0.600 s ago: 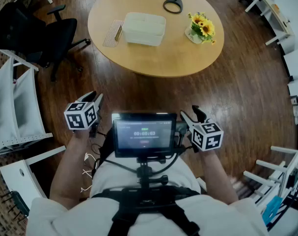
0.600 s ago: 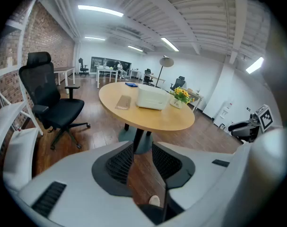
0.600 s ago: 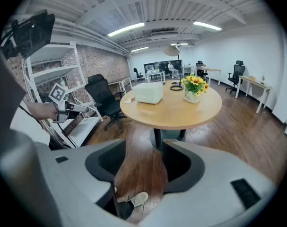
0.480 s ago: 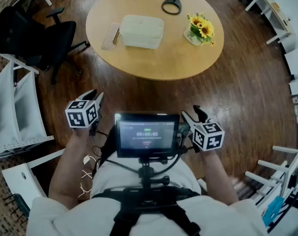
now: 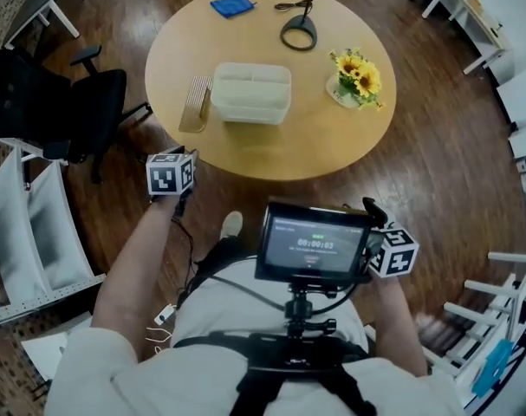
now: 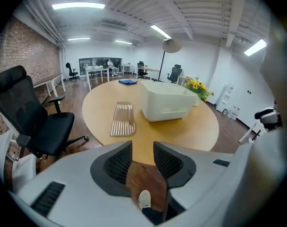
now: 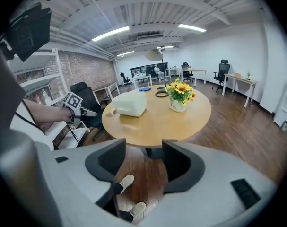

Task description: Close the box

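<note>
A white rectangular box [image 5: 250, 92] stands on the round wooden table [image 5: 306, 137], and its top looks open. A tan slatted board [image 5: 196, 103] lies flat against the box's left side. My left gripper [image 5: 178, 156] hovers at the table's near left edge. It is open with nothing between its jaws, and the box [image 6: 166, 100] and the board [image 6: 122, 118] lie ahead of it. My right gripper [image 5: 377, 211] hangs lower, beside the chest-mounted screen and short of the table. It too is open and empty, and it faces the box [image 7: 129, 102] from afar.
A pot of sunflowers [image 5: 356, 76] stands right of the box. A lamp base [image 5: 298, 31] and a blue cloth [image 5: 232, 4] lie at the table's far side. A black office chair [image 5: 68, 102] and white shelving [image 5: 29, 224] stand to the left. A screen [image 5: 313, 243] is mounted at the person's chest.
The person has stepped toward the table, which now looms larger in both gripper views. The left gripper has moved forward to the table's edge. Both jaws stay open.
</note>
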Available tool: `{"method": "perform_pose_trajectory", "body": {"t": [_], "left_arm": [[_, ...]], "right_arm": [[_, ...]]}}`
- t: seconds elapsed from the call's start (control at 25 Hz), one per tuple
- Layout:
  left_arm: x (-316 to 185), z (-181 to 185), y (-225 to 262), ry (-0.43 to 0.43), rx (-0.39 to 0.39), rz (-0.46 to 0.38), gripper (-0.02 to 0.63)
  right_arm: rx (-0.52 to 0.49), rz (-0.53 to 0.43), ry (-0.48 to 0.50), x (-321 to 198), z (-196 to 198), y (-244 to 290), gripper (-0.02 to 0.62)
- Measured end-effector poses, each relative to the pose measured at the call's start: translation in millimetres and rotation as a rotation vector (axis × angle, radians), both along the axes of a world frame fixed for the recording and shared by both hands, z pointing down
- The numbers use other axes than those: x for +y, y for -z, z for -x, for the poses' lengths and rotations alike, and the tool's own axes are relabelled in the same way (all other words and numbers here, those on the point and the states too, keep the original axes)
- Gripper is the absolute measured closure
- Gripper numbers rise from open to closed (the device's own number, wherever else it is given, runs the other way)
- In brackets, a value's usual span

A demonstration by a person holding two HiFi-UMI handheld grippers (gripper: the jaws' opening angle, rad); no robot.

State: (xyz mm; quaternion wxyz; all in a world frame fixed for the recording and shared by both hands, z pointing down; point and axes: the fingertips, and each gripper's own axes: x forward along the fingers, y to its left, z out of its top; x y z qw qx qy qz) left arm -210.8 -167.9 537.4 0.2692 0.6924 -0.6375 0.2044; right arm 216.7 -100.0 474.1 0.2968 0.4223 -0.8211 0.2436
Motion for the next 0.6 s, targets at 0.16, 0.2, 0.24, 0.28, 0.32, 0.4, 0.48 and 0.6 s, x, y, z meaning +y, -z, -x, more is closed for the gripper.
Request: {"method": "perform_pose_trajectory", "body": {"t": [0.16,0.2,0.24,0.28,0.32,0.4,0.48,0.6], "left_arm": [[-59.8,20.4,-10.9,-0.004,0.005,0.016,0.459],[-71.7,23.3,-14.7,-0.008,0.010,0.019,0.459],[-83.1,25.4,-18.8,-0.013,0.016,0.020,0.459],[-94.1,26.3,-22.2,-0.020,0.021,0.021,0.459],[-104.8,26.0,-24.1,-0.029,0.026,0.018,0.459],[-122.9,24.9,-29.2,-0.042,0.042,0.015,0.460],[-135.7,26.7,-38.4,-0.042,0.058,0.023,0.462],[-147.7,31.3,-52.1,-0.033,0.054,0.041,0.488]], "right_arm": [[0.019,0.024,-0.068,-7.4,-2.8,1.0,0.345],[0.024,0.029,-0.083,-7.8,-3.3,0.8,0.345],[0.028,0.034,-0.100,-7.8,-3.6,0.7,0.345],[0.032,0.039,-0.117,-7.4,-4.1,0.7,0.345],[0.035,0.043,-0.136,-6.5,-5.1,0.9,0.345],[0.041,0.052,-0.175,-3.9,-7.5,0.8,0.345],[0.042,0.059,-0.200,-3.3,-6.6,0.9,0.345],[0.044,0.074,-0.220,-1.1,-1.9,-0.9,0.345]]}}
